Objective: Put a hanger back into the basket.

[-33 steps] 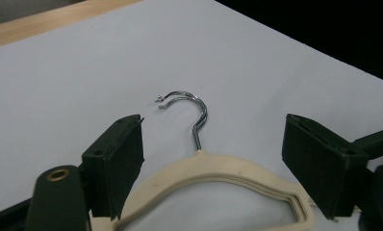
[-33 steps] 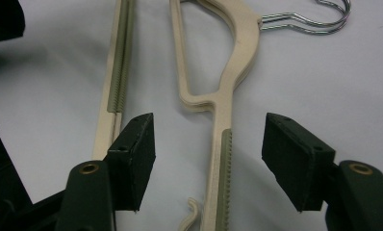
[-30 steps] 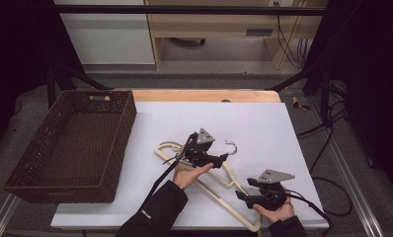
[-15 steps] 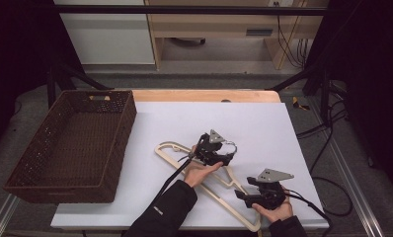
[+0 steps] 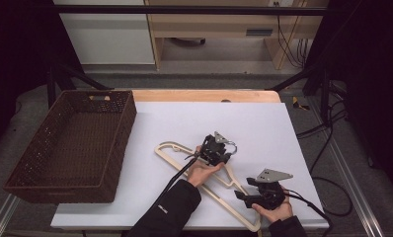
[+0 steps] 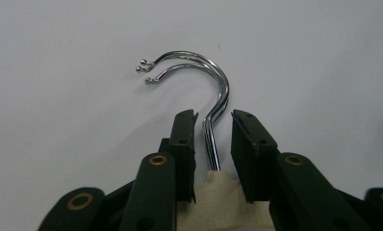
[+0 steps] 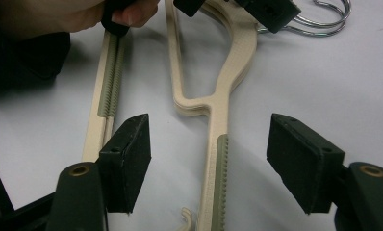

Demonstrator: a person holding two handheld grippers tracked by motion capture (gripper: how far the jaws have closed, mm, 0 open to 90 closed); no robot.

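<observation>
While hangers [image 5: 204, 170] lie on white table [image 5: 263, 123], basket [image 5: 71, 143] alongside.

A brown wicker basket [image 5: 71, 148] sits at the left edge of the white table [image 5: 263, 123], with a pale cabinet [image 5: 105, 34] standing beyond.

Hangers [image 5: 210, 178] matt cream plastic, hooks [image 6: 213, 91] glossy chrome; basket [image 5: 71, 143] woven wicker.

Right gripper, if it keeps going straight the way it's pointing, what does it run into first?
Most likely the cream hangers: one ribbed arm lies between the right gripper's open fingers, running straight ahead. Farther along are the left gripper and the chrome hooks; depth is unclear.
</observation>
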